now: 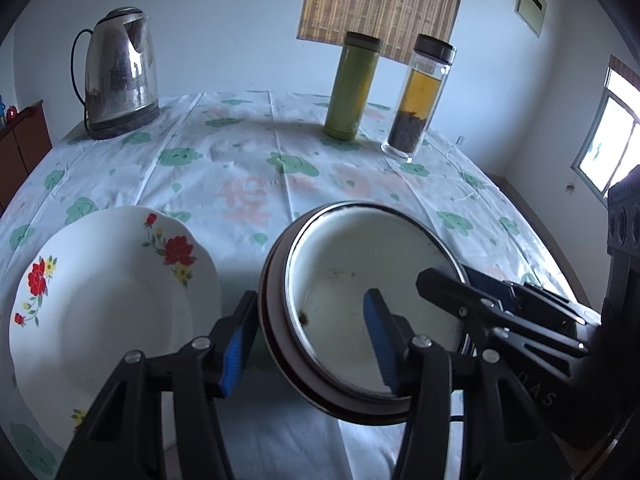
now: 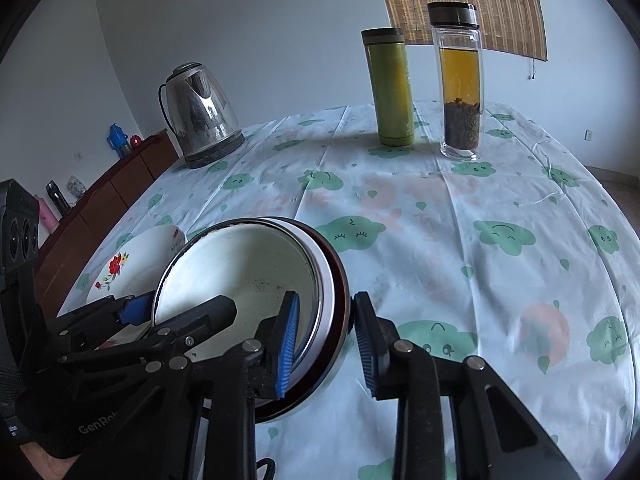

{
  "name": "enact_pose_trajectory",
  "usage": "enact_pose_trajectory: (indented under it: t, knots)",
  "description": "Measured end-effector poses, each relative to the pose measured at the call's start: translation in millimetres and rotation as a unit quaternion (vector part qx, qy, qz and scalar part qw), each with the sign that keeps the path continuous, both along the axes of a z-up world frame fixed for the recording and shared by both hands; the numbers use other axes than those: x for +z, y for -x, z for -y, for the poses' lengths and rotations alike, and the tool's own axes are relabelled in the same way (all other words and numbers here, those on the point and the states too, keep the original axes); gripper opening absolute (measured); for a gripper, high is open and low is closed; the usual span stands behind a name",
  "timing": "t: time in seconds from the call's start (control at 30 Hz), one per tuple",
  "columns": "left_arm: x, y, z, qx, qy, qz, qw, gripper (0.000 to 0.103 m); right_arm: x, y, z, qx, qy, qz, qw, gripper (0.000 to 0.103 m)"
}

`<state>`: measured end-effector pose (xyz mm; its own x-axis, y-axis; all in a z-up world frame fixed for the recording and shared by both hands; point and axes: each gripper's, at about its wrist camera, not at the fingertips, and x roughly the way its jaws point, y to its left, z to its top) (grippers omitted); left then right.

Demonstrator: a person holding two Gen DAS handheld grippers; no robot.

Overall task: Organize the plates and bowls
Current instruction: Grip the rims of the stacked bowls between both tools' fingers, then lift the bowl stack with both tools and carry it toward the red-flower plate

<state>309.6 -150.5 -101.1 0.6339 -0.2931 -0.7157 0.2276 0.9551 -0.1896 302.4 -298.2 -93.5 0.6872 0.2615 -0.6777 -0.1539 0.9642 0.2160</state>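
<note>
A stack of enamel bowls with dark outsides and white insides is held tilted above the table. My left gripper straddles its left rim, one blue pad inside and one outside. My right gripper straddles the opposite rim the same way. Both appear closed on the bowl wall. A white plate with red flowers lies on the table just left of the bowls; it also shows in the right wrist view.
A steel kettle stands at the far left of the table. A green flask and a glass tea bottle stand at the far middle. A wooden cabinet lies beyond the table's left edge.
</note>
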Motion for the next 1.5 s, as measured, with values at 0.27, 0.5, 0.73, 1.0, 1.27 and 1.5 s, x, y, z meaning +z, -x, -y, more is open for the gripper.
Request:
enact_pose_trajectory:
  t: [0.27,0.5,0.73,1.0,1.27,1.5]
  knots:
    - [3,0,-4,0.005,0.012,0.0,0.9999,0.052,-3,-6,7,-0.001,-0.032,-0.022,0.999,0.029]
    - [9,4,-4,0.004,0.021,-0.005,0.9998,0.052,0,-7,9,-0.001,-0.037,-0.027,0.999,0.029]
    - [15,7,-5,0.005,0.024,-0.002,0.9997,0.052,6,-4,10,0.001,-0.038,-0.026,0.999,0.029]
    - [29,12,-15,0.015,0.028,0.008,0.9995,0.052,21,1,2,0.011,-0.04,-0.022,0.999,0.029]
    - [47,15,-39,0.036,0.043,0.025,0.9981,0.052,40,3,-20,0.031,-0.036,-0.008,0.999,0.029]
    - [56,18,-59,0.057,0.046,0.04,0.9965,0.052,42,0,-40,0.051,-0.038,-0.011,0.998,0.029]
